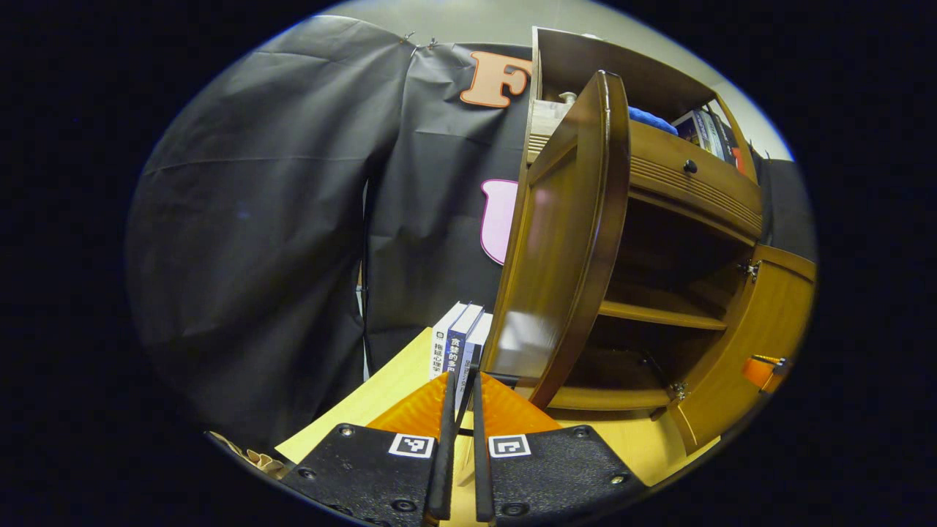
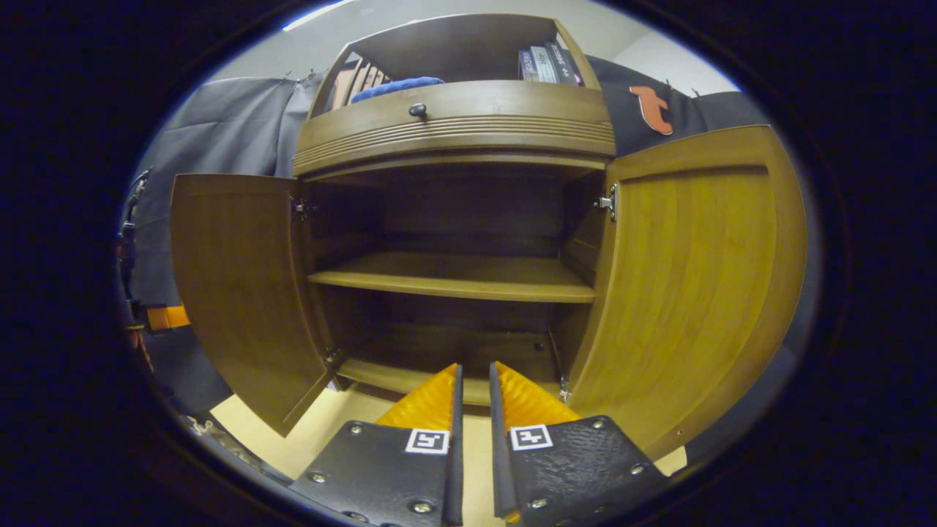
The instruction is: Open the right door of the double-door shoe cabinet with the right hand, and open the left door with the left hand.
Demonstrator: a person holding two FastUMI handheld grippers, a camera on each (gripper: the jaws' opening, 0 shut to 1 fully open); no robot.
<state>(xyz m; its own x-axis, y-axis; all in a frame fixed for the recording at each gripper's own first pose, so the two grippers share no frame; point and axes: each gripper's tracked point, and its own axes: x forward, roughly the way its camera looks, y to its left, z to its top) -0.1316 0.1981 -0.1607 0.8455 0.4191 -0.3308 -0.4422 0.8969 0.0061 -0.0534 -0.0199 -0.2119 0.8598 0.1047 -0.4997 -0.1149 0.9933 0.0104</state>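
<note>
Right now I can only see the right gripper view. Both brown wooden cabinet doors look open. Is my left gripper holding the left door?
Observer: No. In the left gripper view, the left gripper holds nothing. There is a narrow gap between its fingers, near the lower corner of the brown wooden left door.
Operator: Is anything hiding behind that door?
Observer: Yes. A few upright books with white and blue spines stand on the pale wooden table, beside the brown wooden shoe cabinet.
</note>
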